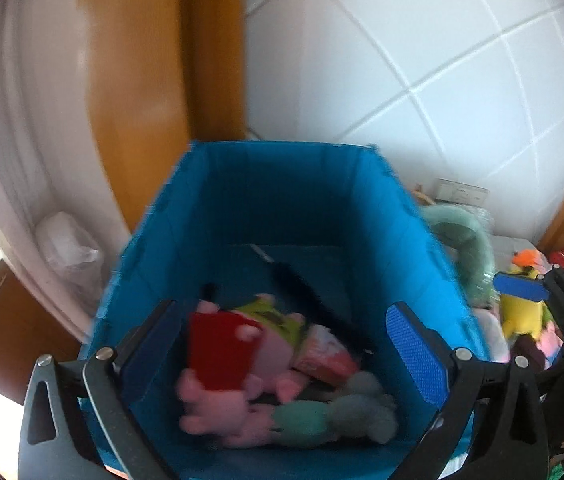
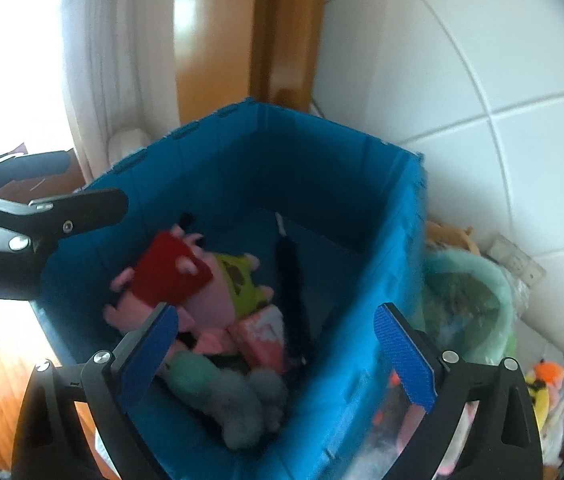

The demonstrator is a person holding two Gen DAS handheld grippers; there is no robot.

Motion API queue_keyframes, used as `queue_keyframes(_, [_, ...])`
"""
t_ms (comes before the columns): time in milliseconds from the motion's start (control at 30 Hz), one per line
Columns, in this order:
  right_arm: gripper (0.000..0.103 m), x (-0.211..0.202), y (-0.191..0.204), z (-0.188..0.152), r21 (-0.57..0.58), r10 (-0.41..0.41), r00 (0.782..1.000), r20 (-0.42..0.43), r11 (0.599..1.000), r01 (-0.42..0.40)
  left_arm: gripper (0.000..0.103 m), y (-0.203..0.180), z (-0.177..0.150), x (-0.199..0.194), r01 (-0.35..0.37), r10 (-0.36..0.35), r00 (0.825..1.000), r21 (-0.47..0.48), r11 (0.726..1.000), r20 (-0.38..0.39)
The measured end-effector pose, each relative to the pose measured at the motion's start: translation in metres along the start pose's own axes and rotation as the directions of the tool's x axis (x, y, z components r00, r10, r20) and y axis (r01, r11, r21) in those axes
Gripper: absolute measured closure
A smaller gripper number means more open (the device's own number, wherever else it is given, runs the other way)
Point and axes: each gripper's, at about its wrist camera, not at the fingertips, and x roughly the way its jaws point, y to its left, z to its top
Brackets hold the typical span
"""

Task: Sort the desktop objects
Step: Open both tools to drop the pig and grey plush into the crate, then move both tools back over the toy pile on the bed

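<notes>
A blue fabric bin (image 1: 282, 168) (image 2: 333, 168) fills both wrist views. Inside lie a pink pig plush in a red dress (image 1: 222, 352) (image 2: 170, 276), a pink carton (image 1: 321, 354) (image 2: 266, 336), a green and grey plush (image 1: 333, 416) (image 2: 222, 392) and a black strip (image 1: 313, 300). My left gripper (image 1: 282, 316) hangs over the bin's near edge, open, with nothing between its pads. My right gripper (image 2: 278, 314) is open too, empty, above the bin's right corner. In the right wrist view the left gripper (image 2: 98, 182) shows side-on at the left rim.
A pale green waste bin (image 2: 465, 296) (image 1: 469, 240) stands right of the blue bin. Past it lie a yellow plush with an orange tuft (image 1: 521, 312) (image 2: 541, 388) and other soft toys. A white tiled wall and a wooden door frame (image 1: 142, 60) are behind.
</notes>
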Motion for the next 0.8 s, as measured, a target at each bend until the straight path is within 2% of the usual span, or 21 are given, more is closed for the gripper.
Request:
queue_keyframes(133, [0.004, -0.027, -0.037, -0.046, 0.061, -0.033, 0.999, 0.004, 0.998, 0.033, 0.000, -0.061, -0.014, -0.003, 0.076, -0.075, 0.997, 0.070, 0.995, -0.012])
queue_keyframes(267, [0.004, -0.061, -0.098, -0.111, 0.161, -0.087, 0.996, 0.017, 0.984, 0.083, 0.000, -0.134, -0.031, -0.006, 0.144, -0.141, 0.990, 0.140, 0.980, -0.028])
queue_keyframes(433, [0.003, -0.090, -0.190, -0.207, 0.275, -0.144, 0.988, -0.062, 0.949, 0.156, 0.000, -0.234, -0.048, 0.006, 0.207, -0.193, 0.977, 0.189, 0.960, -0.089])
queue_keyframes(600, [0.003, -0.119, -0.270, -0.285, 0.336, -0.160, 0.979, -0.126, 0.922, 0.194, 0.000, -0.326, -0.079, 0.051, 0.238, -0.209, 0.962, 0.171, 0.956, -0.173])
queue_keyframes(800, [0.003, -0.137, -0.353, -0.358, 0.371, -0.158, 0.968, -0.197, 0.902, 0.222, 0.000, -0.387, -0.115, 0.136, 0.236, -0.213, 0.944, 0.063, 0.970, -0.251])
